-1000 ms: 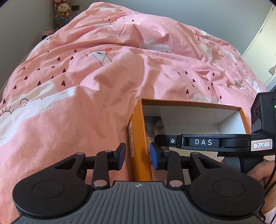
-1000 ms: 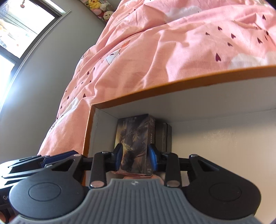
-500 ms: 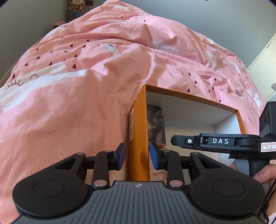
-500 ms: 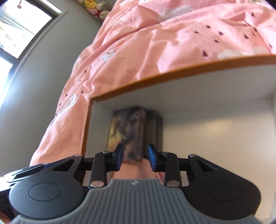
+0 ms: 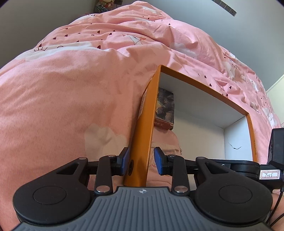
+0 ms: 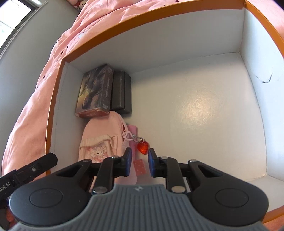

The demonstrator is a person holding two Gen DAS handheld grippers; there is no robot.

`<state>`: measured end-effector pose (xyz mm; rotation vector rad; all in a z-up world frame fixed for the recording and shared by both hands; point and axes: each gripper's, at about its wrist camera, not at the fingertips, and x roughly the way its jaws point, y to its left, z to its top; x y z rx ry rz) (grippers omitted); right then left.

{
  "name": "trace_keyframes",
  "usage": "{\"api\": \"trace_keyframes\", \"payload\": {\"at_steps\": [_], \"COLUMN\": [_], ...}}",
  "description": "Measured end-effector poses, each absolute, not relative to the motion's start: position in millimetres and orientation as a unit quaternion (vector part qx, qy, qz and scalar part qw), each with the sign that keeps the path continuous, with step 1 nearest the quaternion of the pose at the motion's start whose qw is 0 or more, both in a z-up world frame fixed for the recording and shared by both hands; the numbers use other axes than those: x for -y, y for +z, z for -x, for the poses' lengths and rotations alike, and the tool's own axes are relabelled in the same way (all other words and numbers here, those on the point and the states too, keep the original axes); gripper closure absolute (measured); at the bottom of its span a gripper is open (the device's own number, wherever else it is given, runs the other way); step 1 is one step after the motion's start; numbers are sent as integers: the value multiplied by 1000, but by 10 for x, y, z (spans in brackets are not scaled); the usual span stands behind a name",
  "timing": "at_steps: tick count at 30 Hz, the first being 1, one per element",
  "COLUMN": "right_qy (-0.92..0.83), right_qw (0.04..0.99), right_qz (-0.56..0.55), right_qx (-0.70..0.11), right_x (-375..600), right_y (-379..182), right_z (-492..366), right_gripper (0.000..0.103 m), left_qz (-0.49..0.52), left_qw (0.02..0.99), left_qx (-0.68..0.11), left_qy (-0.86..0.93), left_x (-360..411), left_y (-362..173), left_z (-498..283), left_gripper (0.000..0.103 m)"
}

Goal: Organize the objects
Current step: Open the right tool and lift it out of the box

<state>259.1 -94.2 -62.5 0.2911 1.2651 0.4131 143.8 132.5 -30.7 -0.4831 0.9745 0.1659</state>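
An orange box [image 5: 142, 128] with a white inside [image 6: 195, 110] lies on a pink bed. Its left wall stands between the pads of my left gripper [image 5: 141, 162], with a gap on both sides. In the box's far left corner a dark picture card box [image 6: 95, 92] stands beside a black box [image 6: 122, 90]; the card box also shows in the left wrist view [image 5: 164, 110]. A pink pouch [image 6: 103, 140] with a red heart charm [image 6: 142, 147] lies in front of them. My right gripper [image 6: 139, 163] is open and empty above the pouch.
The pink duvet [image 5: 71, 88] with hearts surrounds the box. Plush toys [image 5: 104, 4] sit at the far head of the bed. A grey wall and window [image 6: 10, 21] lie to the left. The right half of the box floor is bare white.
My right gripper let go of the dark card box and drew back; the card box now stands in the corner. My left gripper moved in along the box's left wall.
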Motion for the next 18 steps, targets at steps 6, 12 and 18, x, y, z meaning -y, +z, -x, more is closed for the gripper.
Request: {"api": "trace_keyframes", "payload": {"at_steps": [6, 12, 18], "right_qy": [210, 206, 215], "right_qw": [772, 782, 811], "right_qz": [-122, -105, -84], "right_qx": [-588, -579, -537], "right_x": [800, 773, 851], "right_y": [-632, -612, -384], "right_z": [-2541, -2533, -2398], "right_gripper": [100, 99, 97], "left_qz": [234, 229, 195], "left_qw": [849, 855, 875], "left_qx": [-471, -462, -436], "left_qy": [61, 60, 72], "left_x": [-1252, -1240, -1139], "left_y": [-338, -308, -111], "left_z": [-1444, -1403, -1282], "left_gripper": [72, 72, 72]}}
